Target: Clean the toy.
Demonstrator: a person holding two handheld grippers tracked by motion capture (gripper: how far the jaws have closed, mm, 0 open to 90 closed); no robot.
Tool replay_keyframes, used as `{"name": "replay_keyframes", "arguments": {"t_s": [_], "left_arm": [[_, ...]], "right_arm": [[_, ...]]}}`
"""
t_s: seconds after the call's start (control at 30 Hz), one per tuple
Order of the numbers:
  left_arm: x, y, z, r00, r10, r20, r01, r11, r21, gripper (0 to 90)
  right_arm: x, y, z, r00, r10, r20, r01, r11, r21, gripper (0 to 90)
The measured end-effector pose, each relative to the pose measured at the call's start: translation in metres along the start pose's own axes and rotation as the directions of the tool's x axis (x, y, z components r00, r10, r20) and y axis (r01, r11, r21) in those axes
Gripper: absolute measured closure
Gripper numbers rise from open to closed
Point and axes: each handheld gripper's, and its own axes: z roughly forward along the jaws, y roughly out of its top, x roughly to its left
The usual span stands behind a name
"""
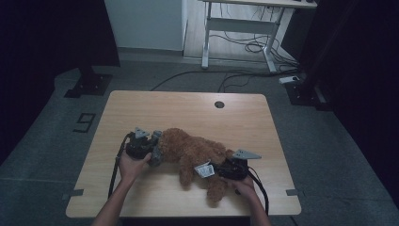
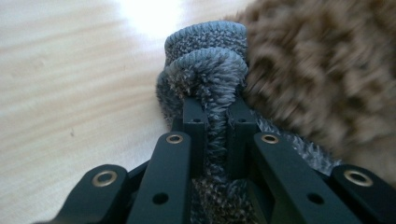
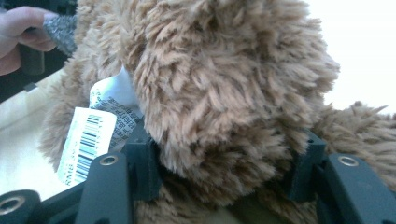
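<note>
Item: brown teddy bear [image 1: 193, 153], lying mid-table [image 1: 188, 108]. Your left gripper [image 2: 215, 116] pinches the grey knit garment [image 2: 205, 70] at nine o'clock; your right gripper [image 3: 224, 163] clamps a leg. Step: undressing, probably. Next: pull gently apart.

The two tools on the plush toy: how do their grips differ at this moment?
The left tool is nearly shut, pinching thin grey knitted fabric; the right tool stands much wider, clamped round a thick furry part of the brown plush toy. In the high view the left tool sits at the toy's left end, the right tool at its right end beside the white tag. Both hold something soft on the wooden table.
</note>
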Motion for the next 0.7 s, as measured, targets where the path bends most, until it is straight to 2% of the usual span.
{"name": "replay_keyframes", "arguments": {"t_s": [0.1,0.2,0.3,0.4,0.47,0.57,0.63,0.67,0.7], "left_arm": [[0.001,0.001,-0.006,0.9999,-0.01,0.007,0.01,0.9998,-0.02,81.2],[-0.005,0.011,-0.021,0.9997,-0.003,0.025,0.005,0.9962,-0.087,80.8],[-0.018,0.029,-0.033,0.9984,0.034,0.046,-0.027,0.9903,-0.136,80.3],[-0.035,0.053,-0.038,0.9955,0.082,0.048,-0.073,0.9824,-0.172,79.6],[-0.047,0.07,-0.034,0.9923,0.115,0.047,-0.105,0.9798,-0.17,79.6],[-0.061,0.093,-0.021,0.9869,0.16,0.019,-0.155,0.9741,-0.164,79.5],[-0.065,0.103,-0.008,0.9878,0.154,0.022,-0.149,0.9779,-0.146,79.3],[-0.065,0.103,-0.008,0.9878,0.154,0.022,-0.149,0.9779,-0.146,79.3],[-0.066,0.106,0.007,0.9898,0.141,0.025,-0.137,0.9841,-0.114,79.3]], "right_arm": [[-0.004,0.005,0.001,0.9998,-0.016,0.01,0.016,1.0,0.003,42.7],[-0.011,0.009,0.002,0.9996,-0.026,0.006,0.026,1.0,0.013,41.9],[-0.013,0.014,0.001,0.9989,-0.042,0.019,0.042,0.999,0.021,41.8],[-0.013,0.014,0.0,0.9991,-0.041,0.013,0.041,0.999,0.017,41.8],[-0.013,0.013,-0.001,0.9991,-0.042,0.009,0.041,0.999,0.021,41.8],[-0.012,0.009,-0.003,0.9995,-0.03,0.008,0.03,1.0,0.011,41.9],[-0.012,0.006,-0.004,0.9997,-0.022,0.007,0.022,1.0,0.005,42.2],[-0.011,0.006,-0.005,0.9998,-0.019,0.008,0.019,1.0,0.006,42.3],[-0.011,0.005,-0.005,0.9998,-0.019,0.008,0.019,1.0,0.004,42.4]]}}
